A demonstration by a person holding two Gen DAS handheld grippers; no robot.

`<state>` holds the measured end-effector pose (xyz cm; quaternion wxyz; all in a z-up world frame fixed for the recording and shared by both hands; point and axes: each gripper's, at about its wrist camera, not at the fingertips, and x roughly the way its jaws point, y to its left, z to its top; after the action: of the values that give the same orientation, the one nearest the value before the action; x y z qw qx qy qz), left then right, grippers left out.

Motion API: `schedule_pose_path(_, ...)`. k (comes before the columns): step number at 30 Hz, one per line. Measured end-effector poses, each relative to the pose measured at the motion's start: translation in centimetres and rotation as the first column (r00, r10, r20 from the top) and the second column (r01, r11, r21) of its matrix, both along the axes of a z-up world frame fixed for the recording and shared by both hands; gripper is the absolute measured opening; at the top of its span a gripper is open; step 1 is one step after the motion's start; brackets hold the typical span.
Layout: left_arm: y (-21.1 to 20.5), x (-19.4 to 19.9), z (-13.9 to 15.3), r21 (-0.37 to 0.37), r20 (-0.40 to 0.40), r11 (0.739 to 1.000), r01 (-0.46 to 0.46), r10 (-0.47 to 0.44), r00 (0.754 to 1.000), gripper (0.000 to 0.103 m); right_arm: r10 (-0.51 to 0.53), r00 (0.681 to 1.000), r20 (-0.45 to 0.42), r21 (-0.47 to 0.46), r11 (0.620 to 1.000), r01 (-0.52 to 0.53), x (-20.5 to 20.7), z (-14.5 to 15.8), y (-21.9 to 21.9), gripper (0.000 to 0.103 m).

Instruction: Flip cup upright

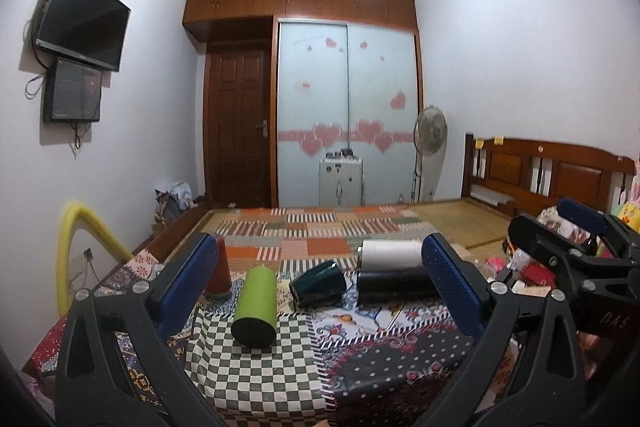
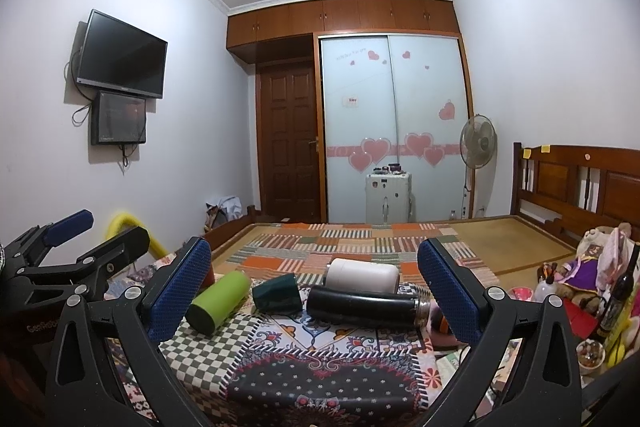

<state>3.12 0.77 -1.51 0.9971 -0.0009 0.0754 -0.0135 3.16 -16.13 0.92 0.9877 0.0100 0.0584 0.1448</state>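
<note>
Two views along the fingers of hand-held grippers, both facing a patterned cloth (image 1: pixel 360 359) spread over a surface at the foot of a bed (image 2: pixel 472 239). The left gripper (image 1: pixel 316 287) and the right gripper (image 2: pixel 314 291) each stand with jaws wide apart and nothing between the blue pads; both hang short of the objects, touching none.

Five vessels sit in a loose row on the cloth. The green cup (image 1: pixel 256 307) (a plain lime-green cylinder with a dark end face turned toward the cameras) lies on its side over the checkered patch, left of centre. Just to its right a dark teal cup (image 1: pixel 318 285), short and tapered, also lies on its side, tilted. Further right a black flask (image 2: pixel 364 307) with a metal neck lies flat, and a white cylinder (image 2: pixel 362 275) lies just behind it. A red cone-shaped cup (image 1: pixel 219 271) stands behind the left pad, partly hidden.

A television (image 2: pixel 120 55) hangs on the left wall.
</note>
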Motion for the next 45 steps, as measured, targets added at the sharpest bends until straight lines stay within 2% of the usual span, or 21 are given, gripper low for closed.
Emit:
schedule_pose_path(6,2.5,5.2,-1.7,0.03,-0.151,1.0,-0.003,0.008,0.989,0.102,-0.018,0.999,-0.047,-0.037,0.999,0.016,2.8,-1.5,0.5,0.103)
schedule_pose_path(11,4.5,10.6,-3.8,0.092,-0.286,0.996,-0.015,0.041,0.958,0.09,-0.027,0.995,-0.1,-0.075,0.997,0.02,5.7,-3.0,0.7,0.103)
schedule_pose_path(15,6.2,15.7,-5.8,0.085,-0.411,0.996,-0.001,0.036,0.911,0.083,-0.025,0.989,-0.145,-0.089,0.996,0.012,8.0,-4.2,0.9,0.103)
schedule_pose_path(18,7.2,19.5,-7.5,0.074,-0.499,0.997,0.005,0.032,0.866,0.081,-0.029,0.984,-0.177,-0.105,0.994,0.011,9.4,-5.2,1.1,0.103)
schedule_pose_path(21,8.7,22.9,-9.0,0.013,-0.584,1.0,0.008,0.001,0.812,0.081,-0.029,0.978,-0.206,-0.118,0.993,0.005,10.8,-5.9,1.4,0.103)
schedule_pose_path(22,9.3,24.1,-9.5,-0.016,-0.616,1.0,0.009,-0.017,0.787,0.081,-0.03,0.977,-0.211,-0.123,0.992,0.004,11.1,-6.2,1.4,0.103)
schedule_pose_path(24,9.9,25.6,-10.4,-0.05,-0.653,0.999,0.016,-0.045,0.756,0.081,-0.028,0.975,-0.22,-0.13,0.991,-0.001,11.9,-6.4,1.6,0.103)
schedule_pose_path(30,10.5,29.3,-12.9,-0.054,-0.752,0.998,0.029,-0.06,0.657,0.081,-0.01,0.971,-0.24,-0.117,0.993,-0.019,13.5,-7.0,1.8,0.103)
schedule_pose_path(31,10.7,29.9,-13.5,-0.08,-0.777,0.995,0.053,-0.096,0.622,0.081,-0.007,0.97,-0.242,-0.115,0.993,-0.021,13.7,-7.1,1.8,0.103)
schedule_pose_path(33,10.9,30.8,-14.1,-0.102,-0.802,0.992,0.073,-0.125,0.584,0.08,-0.003,0.969,-0.245,-0.112,0.993,-0.025,14.0,-7.2,1.9,0.103)
schedule_pose_path(36,11.5,31.7,-14.4,-0.079,-0.82,0.996,0.046,-0.091,0.565,0.074,0.002,0.969,-0.249,-0.111,0.993,-0.031,14.3,-7.5,1.9,0.103)
schedule_pose_path(39,11.8,32.3,-14.8,-0.103,-0.835,0.994,0.046,-0.111,0.538,0.071,-0.003,0.969,-0.249,-0.114,0.993,-0.026,14.6,-7.8,1.7,0.103)
schedule_pose_path(42,11.6,32.7,-15.3,-0.085,-0.848,0.995,0.053,-0.1,0.521,0.068,-0.005,0.967,-0.256,-0.108,0.994,-0.023,15.0,-8.0,1.5,0.103)
schedule_pose_path(45,11.1,32.8,-15.5,-0.063,-0.853,0.997,0.054,-0.082,0.516,0.068,-0.004,0.965,-0.261,-0.098,0.995,-0.022,15.4,-8.0,1.2,0.103)
